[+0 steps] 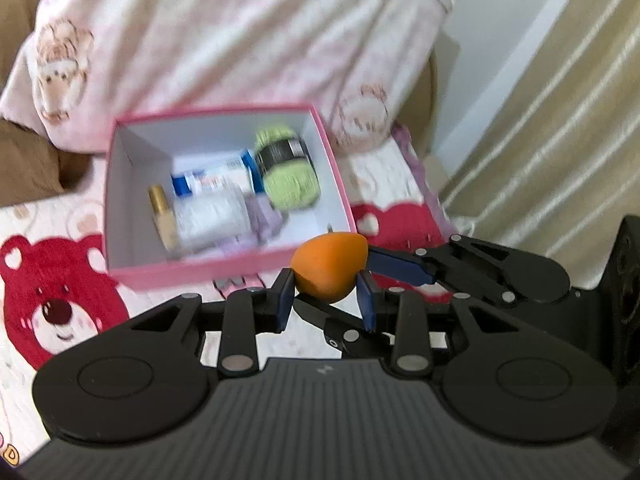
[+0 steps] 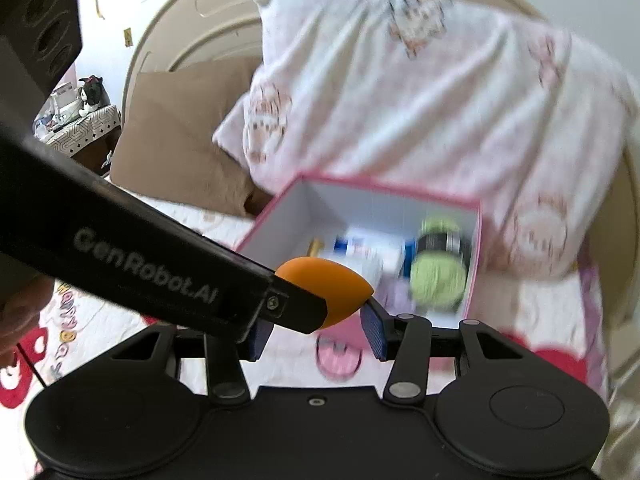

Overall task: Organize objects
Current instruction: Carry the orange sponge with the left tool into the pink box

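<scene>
An orange egg-shaped sponge (image 1: 330, 266) sits between the blue pads of my left gripper (image 1: 326, 300), which is shut on it just in front of a pink box (image 1: 224, 270). My right gripper (image 2: 316, 332) comes in from the right; its jaws stand around the same sponge (image 2: 332, 288), one finger (image 1: 400, 266) touching its tip, and I cannot tell whether they press on it. The open box (image 2: 474, 264) holds a green yarn ball (image 1: 290, 164), a blue-and-white tube (image 1: 212, 178), a gold-capped bottle (image 1: 162, 216) and a clear packet.
The box rests on a bed sheet (image 1: 52, 292) printed with red bears. A pink-and-white pillow (image 1: 224, 36) leans behind it, with a brown cushion (image 2: 176, 140) to the left. A beige striped curtain (image 1: 560, 120) hangs at the right.
</scene>
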